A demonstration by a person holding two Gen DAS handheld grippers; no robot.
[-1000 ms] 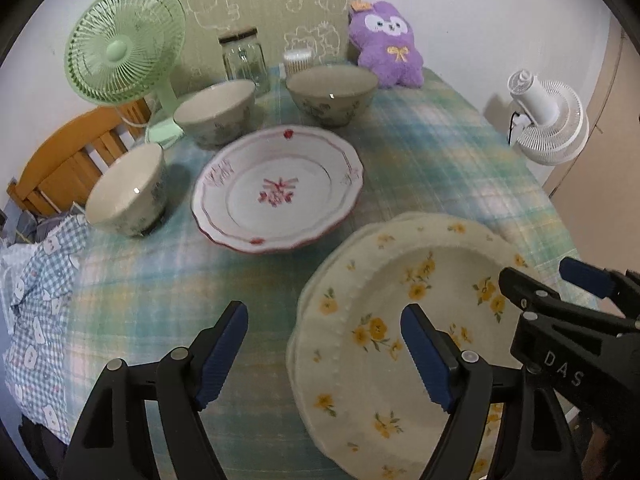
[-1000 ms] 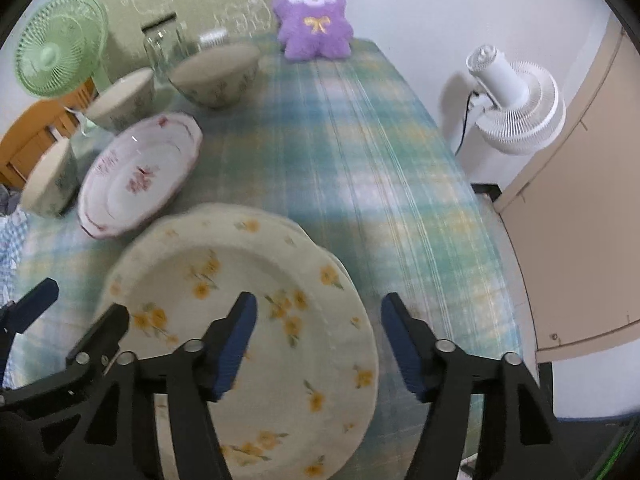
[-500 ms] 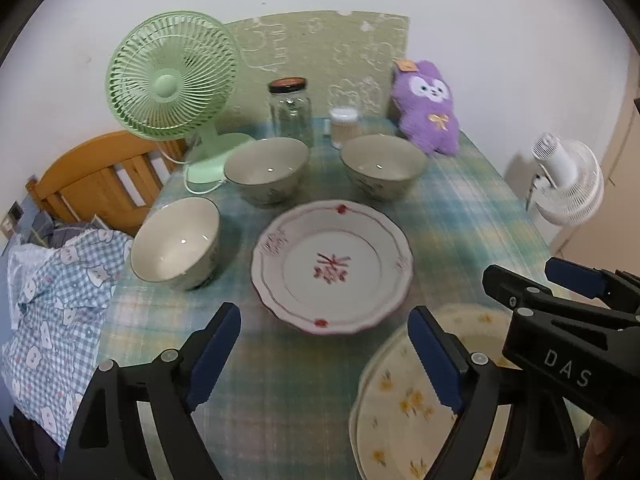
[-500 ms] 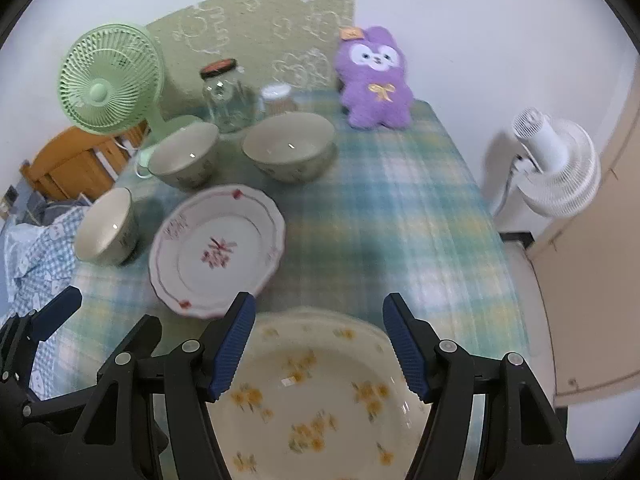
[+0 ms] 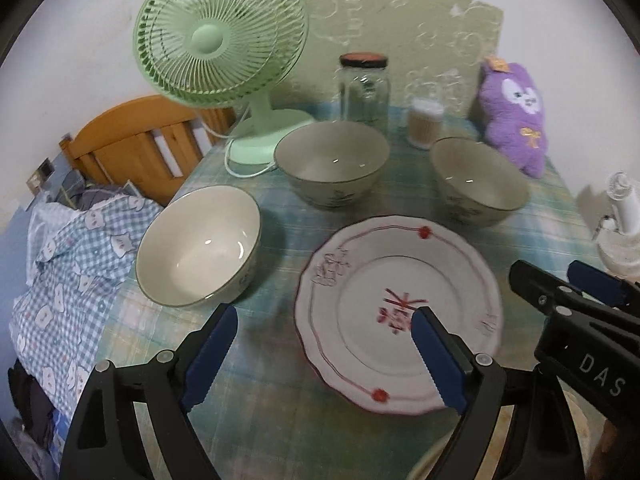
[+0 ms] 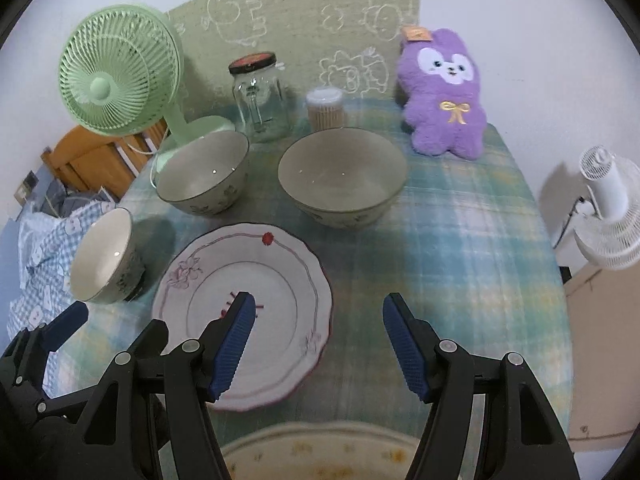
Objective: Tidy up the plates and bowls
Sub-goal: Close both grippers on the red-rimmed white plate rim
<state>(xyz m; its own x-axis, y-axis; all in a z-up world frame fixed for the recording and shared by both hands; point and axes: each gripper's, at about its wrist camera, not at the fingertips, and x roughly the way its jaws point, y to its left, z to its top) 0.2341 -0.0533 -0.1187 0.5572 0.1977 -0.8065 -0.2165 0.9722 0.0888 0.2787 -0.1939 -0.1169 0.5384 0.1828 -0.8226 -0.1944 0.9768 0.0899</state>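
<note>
Right wrist — plaid tablecloth (image 6: 460,240) | white fan (image 6: 608,216) beyond, perhaps floor-standing

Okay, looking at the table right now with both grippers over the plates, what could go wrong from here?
1. The red-patterned plate lies flat on the checked tablecloth, so pinching its thin rim may slip or drag the cloth.
2. Three bowls crowd the plate's far and left sides; a wide sweep could knock one.
3. The left gripper and right gripper, both open and empty, hang close together and might collide.
</note>
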